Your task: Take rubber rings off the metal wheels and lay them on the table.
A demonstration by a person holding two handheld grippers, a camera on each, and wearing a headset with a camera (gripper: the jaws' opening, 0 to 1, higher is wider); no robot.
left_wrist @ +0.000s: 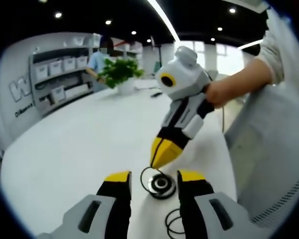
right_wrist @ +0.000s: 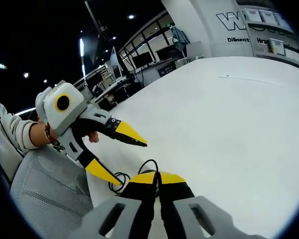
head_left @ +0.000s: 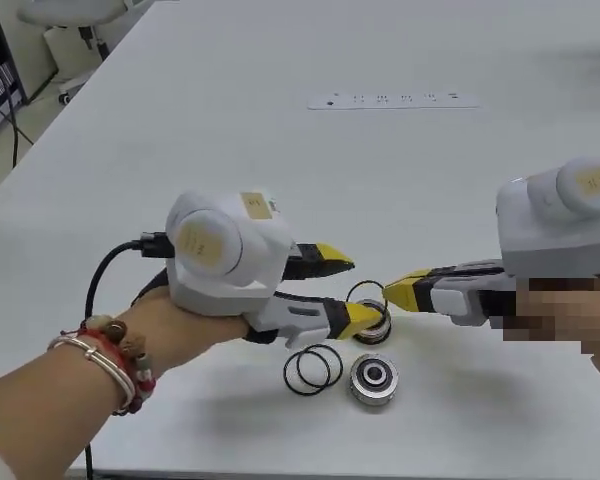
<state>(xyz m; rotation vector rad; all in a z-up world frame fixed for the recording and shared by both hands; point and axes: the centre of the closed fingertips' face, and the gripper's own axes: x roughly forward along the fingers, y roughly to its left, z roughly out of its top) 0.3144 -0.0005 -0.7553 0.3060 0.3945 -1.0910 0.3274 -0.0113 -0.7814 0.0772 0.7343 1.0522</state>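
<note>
A metal wheel [head_left: 373, 329] stands on the white table [head_left: 280, 150], and a second wheel [head_left: 373, 381] lies nearer to me. My left gripper [head_left: 360, 289] is open, its yellow-tipped jaws on either side of the first wheel [left_wrist: 161, 185]. My right gripper [head_left: 392, 291] comes in from the right, shut on a black rubber ring [head_left: 364, 292] that loops up from that wheel. In the right gripper view the ring [right_wrist: 148, 164] sticks out of my right gripper's [right_wrist: 157, 175] shut tips. Two loose rings [head_left: 313, 368] lie flat beside the near wheel.
A flat white strip [head_left: 393, 100] lies far back on the table. A chair [head_left: 75, 15] stands off the far left corner. A black cable [head_left: 105, 270] trails from the left gripper. The table's front edge is close below the wheels.
</note>
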